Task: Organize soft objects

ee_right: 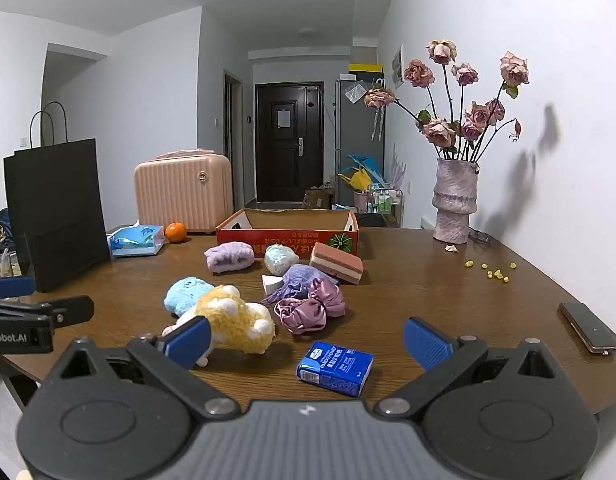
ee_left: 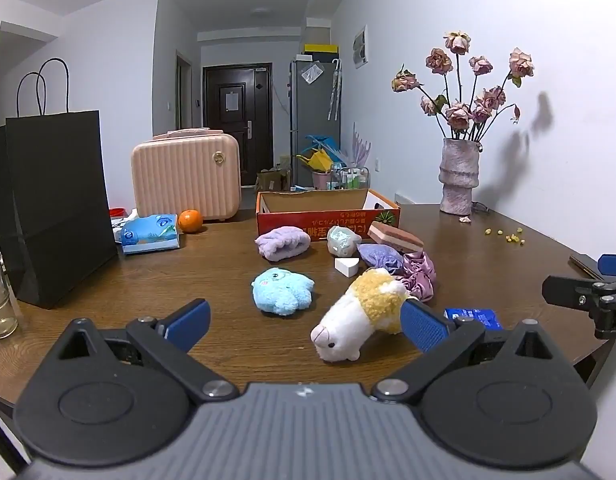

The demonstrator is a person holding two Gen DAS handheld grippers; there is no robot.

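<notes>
Soft things lie on the brown table in front of an open red cardboard box (ee_left: 327, 216) (ee_right: 288, 237). A yellow-and-white plush (ee_left: 361, 312) (ee_right: 232, 320) lies nearest, a blue plush (ee_left: 282, 290) (ee_right: 186, 292) to its left. Behind are a lilac fluffy band (ee_left: 282, 242) (ee_right: 230, 256), a pale plush (ee_left: 341, 240) (ee_right: 280, 258), a purple cloth (ee_left: 377, 258) (ee_right: 302, 278), pink satin scrunchies (ee_left: 419, 276) (ee_right: 311, 308), a layered sponge (ee_left: 393, 236) (ee_right: 335, 262) and a white wedge (ee_left: 346, 266) (ee_right: 272, 282). My left gripper (ee_left: 306, 326) is open, empty, its right finger beside the yellow plush. My right gripper (ee_right: 306, 342) is open, empty above a blue tissue pack (ee_right: 335, 368).
A black paper bag (ee_left: 56, 208) (ee_right: 56, 208), a pink case (ee_left: 186, 174) (ee_right: 184, 194), a tissue pack (ee_left: 150, 232) (ee_right: 136, 238) and an orange (ee_left: 190, 220) (ee_right: 175, 232) stand at the left. A vase of dried roses (ee_left: 459, 176) (ee_right: 453, 200) is by the right wall. A phone (ee_right: 587, 327) lies at the right edge.
</notes>
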